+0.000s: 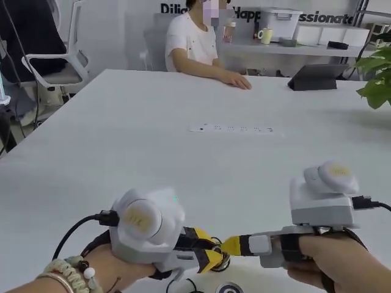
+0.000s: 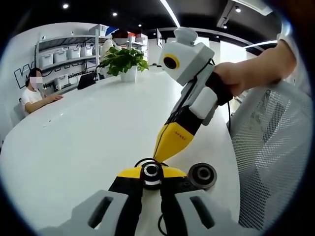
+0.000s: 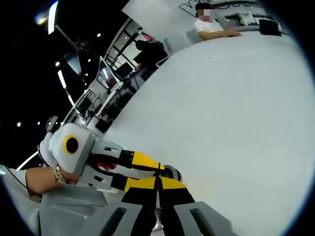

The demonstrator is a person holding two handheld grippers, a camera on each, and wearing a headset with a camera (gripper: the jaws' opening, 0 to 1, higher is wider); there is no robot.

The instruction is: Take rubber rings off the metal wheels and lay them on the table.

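Rubber under stretch is what worries me here. The left gripper has its fingers pinching a small metal wheel by the rim, low over the near edge of the white worktop. The right gripper comes in nose to nose with its fingers pressed together. They seem to be nipping the thin black rubber ring where it loops up off the wheel, though I can't tell for sure that they have it. If that nip is shallow, I'd guess the ring snaps back onto the hub or pings off somewhere. A hard sideways pull could also twist the wheel out of the left pinch. A spare wheel lies flat just beside the left fingers (ring seemingly on it), and so near the edge a stray nudge might send it off. Being round, the held wheel has no real long axis. Its bore points back along the left fingers, and its face is turned towards the left gripper view.
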